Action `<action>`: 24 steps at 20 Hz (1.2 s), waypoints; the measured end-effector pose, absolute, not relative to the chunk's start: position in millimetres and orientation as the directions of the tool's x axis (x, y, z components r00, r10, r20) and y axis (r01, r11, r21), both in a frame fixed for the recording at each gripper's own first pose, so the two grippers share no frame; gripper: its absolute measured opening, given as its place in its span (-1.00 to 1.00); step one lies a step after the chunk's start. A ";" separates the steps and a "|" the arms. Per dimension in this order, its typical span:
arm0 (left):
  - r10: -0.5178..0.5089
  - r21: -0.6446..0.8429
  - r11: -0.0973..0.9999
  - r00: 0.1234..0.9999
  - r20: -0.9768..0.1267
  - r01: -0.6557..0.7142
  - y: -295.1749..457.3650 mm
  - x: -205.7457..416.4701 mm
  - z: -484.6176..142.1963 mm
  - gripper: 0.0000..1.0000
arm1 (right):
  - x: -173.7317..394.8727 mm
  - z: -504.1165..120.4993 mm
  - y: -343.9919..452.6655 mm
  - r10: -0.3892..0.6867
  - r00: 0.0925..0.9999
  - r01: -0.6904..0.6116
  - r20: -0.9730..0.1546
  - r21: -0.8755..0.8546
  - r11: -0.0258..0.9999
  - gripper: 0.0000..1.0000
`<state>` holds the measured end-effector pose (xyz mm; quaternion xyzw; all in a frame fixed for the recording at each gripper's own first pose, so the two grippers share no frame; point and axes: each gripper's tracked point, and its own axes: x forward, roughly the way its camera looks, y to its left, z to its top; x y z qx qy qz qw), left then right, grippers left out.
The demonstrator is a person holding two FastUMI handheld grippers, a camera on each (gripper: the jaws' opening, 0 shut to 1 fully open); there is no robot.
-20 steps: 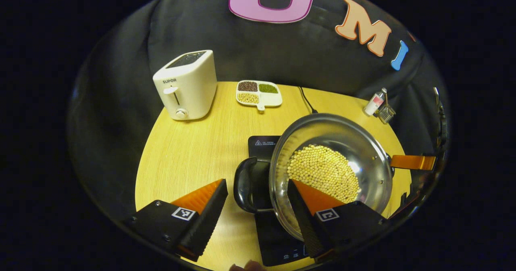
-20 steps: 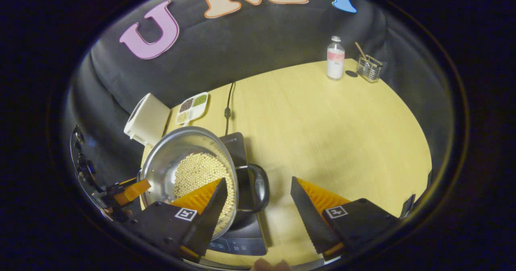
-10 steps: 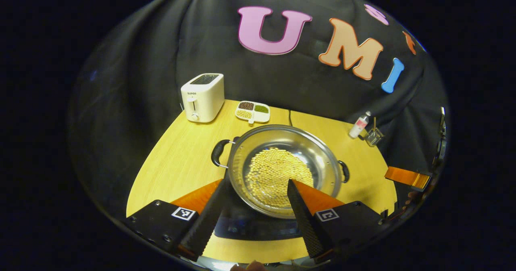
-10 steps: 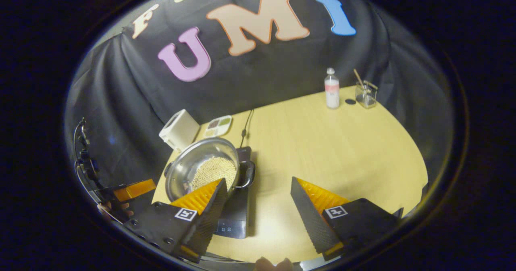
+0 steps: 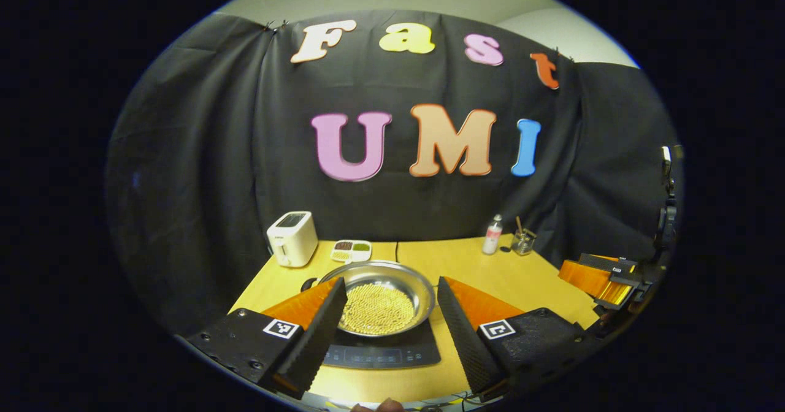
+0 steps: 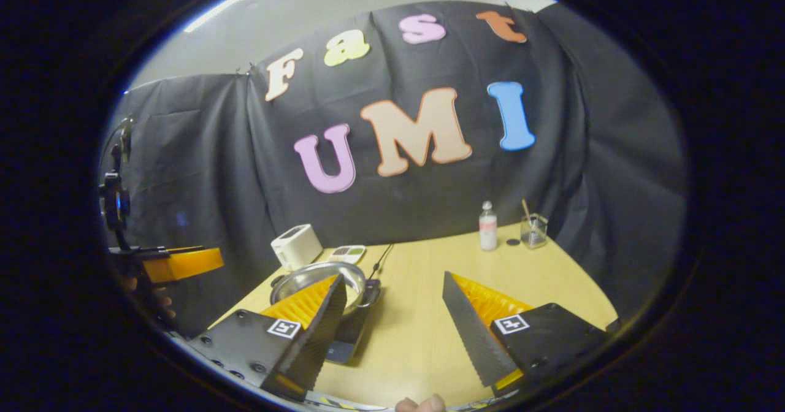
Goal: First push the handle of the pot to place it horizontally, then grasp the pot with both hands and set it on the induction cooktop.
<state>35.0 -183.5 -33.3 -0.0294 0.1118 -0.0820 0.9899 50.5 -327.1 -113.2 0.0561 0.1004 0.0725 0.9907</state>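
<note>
Both grippers have pulled up and back from the pot [image 5: 380, 305], which now sits on the induction cooktop [image 5: 383, 354] with pale beans inside, so the placing looks done. Left gripper [image 5: 387, 332] and right gripper [image 6: 392, 338] each hang with fingers spread wide and nothing between them, likely let go once the pot was seated. Around it lies the yellow wooden table [image 6: 429, 289], holding a toaster [image 5: 292, 238], a bean dish [image 5: 351, 250], a bottle [image 6: 487, 225] and a glass jar [image 6: 533, 230].
</note>
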 end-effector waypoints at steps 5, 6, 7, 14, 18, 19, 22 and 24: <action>-0.205 -0.094 0.977 0.967 -0.153 0.193 -188.8 -6.4 -13.1 0.82 | 12.9 -66.2 -332.6 0.121 0.991 -0.115 -0.060 0.096 0.989 0.83; -0.199 -0.090 0.978 0.969 -0.144 0.188 -183.2 -15.6 -12.8 0.75 | 1.4 -71.3 -329.7 0.119 0.990 -0.113 -0.080 0.083 0.990 0.83; -0.191 -0.093 0.979 0.971 -0.144 0.179 -179.5 -25.7 -14.1 0.82 | -12.6 -74.9 -330.1 0.105 0.990 -0.100 -0.095 0.064 0.993 1.00; -0.142 -0.136 0.982 0.984 -0.105 0.127 -152.9 -74.3 -16.9 0.82 | -70.6 -62.4 -329.2 0.035 0.997 -0.039 -0.071 -0.062 0.997 0.96; -0.116 -0.080 0.990 0.993 -0.014 0.114 -150.7 -79.1 6.9 0.81 | -76.5 -42.3 -329.5 0.029 0.999 -0.031 -0.035 -0.057 0.998 0.84; -0.120 -0.076 0.990 0.993 -0.008 0.119 -156.0 -78.3 10.3 0.82 | -76.9 -38.3 -332.1 0.027 0.999 -0.028 -0.024 -0.048 0.998 0.96; -0.127 -0.067 0.990 0.992 0.010 0.127 -162.3 -79.0 20.8 0.81 | -80.1 -30.9 -333.4 0.023 1.000 -0.024 -0.001 -0.036 0.999 0.84; -0.121 -0.070 0.990 0.993 0.014 0.121 -162.9 -79.1 23.1 0.81 | -81.9 -31.8 -338.7 0.021 1.000 -0.021 -0.007 -0.044 0.999 0.96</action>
